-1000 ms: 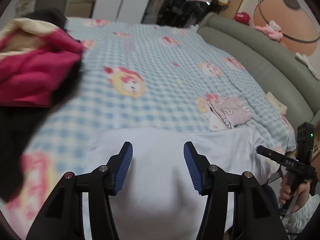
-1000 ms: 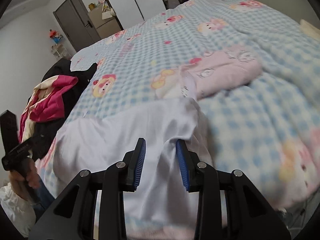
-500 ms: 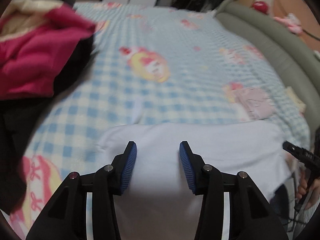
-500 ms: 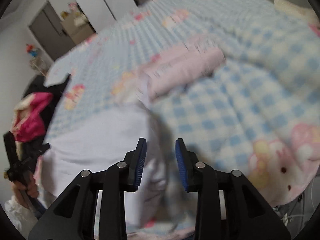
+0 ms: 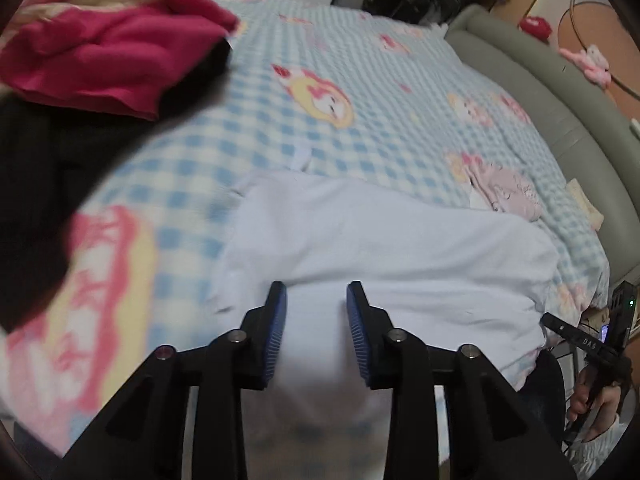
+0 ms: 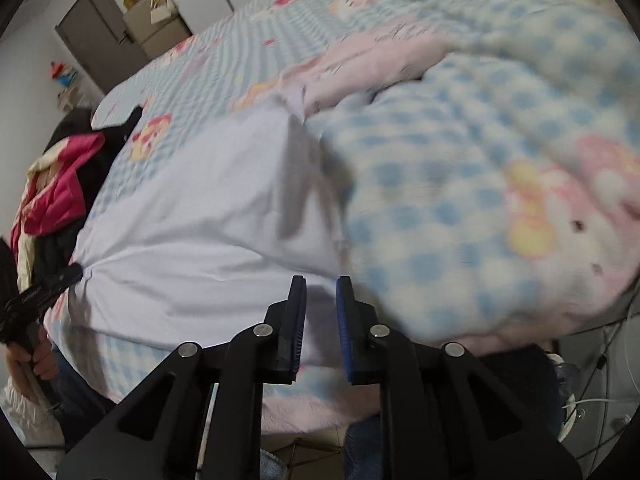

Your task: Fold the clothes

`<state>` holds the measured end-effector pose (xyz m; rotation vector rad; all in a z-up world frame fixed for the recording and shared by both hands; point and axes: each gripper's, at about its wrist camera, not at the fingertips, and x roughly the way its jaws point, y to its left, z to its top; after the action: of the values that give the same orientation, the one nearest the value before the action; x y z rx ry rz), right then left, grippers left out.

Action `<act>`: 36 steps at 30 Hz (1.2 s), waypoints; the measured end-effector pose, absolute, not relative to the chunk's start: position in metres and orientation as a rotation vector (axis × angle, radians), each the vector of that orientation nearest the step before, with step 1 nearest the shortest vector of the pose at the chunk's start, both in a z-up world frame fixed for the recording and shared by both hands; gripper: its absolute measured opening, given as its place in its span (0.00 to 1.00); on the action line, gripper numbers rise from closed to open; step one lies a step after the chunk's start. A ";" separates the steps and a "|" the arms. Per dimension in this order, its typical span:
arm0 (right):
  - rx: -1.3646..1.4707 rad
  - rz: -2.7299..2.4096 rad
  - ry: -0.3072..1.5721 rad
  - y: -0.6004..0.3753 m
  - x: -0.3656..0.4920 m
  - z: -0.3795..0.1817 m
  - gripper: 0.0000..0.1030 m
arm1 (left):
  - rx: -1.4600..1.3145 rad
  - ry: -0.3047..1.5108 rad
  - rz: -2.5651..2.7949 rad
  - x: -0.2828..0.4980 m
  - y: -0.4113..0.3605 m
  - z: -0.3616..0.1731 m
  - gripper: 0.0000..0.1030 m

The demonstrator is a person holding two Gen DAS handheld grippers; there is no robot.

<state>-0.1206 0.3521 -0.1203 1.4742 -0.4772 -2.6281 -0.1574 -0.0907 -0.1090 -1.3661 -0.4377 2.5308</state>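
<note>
A white garment point(image 5: 400, 248) point(image 6: 200, 208) lies spread flat across the near edge of the bed. My left gripper point(image 5: 316, 300) is over its near left part. The jaws are closing and white cloth bulges up between the blue pads. From the right wrist view, the left gripper point(image 6: 60, 284) touches the garment's left end, where the fabric puckers. My right gripper point(image 6: 321, 292) is at the garment's near right corner, its jaws closing with the hem in the narrow gap. In the left wrist view the right gripper point(image 5: 560, 326) sits by the cloth's right edge.
A blue checked blanket point(image 5: 360, 60) with cartoon prints covers the bed. A pile of red, cream and black clothes point(image 5: 100, 52) point(image 6: 56, 184) lies at the left. A folded pink garment point(image 5: 508, 192) point(image 6: 372, 60) rests beyond the white one. A grey padded headboard point(image 5: 560, 92) lines the right side.
Both grippers have come down closer to the white garment's near edge and both pairs of jaws have narrowed around the cloth. The left one has shifted toward the garment's left end.
</note>
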 end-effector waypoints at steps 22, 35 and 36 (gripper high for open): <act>1.629 -2.674 -0.328 0.343 -0.110 -0.136 0.35 | -1.613 -0.337 2.635 -0.122 -0.125 -0.127 0.35; 1.622 -2.525 -0.540 0.352 -0.102 -0.158 0.43 | -1.529 -0.560 2.468 -0.125 -0.122 -0.147 0.10; 1.618 -2.522 -0.560 0.352 -0.100 -0.159 0.40 | -1.511 -0.539 2.486 -0.123 -0.121 -0.142 0.08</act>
<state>-0.1005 0.3517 -0.1589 1.6180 -0.5599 -2.5223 -0.1234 -0.1213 -0.1422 -1.5113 -0.5386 2.4864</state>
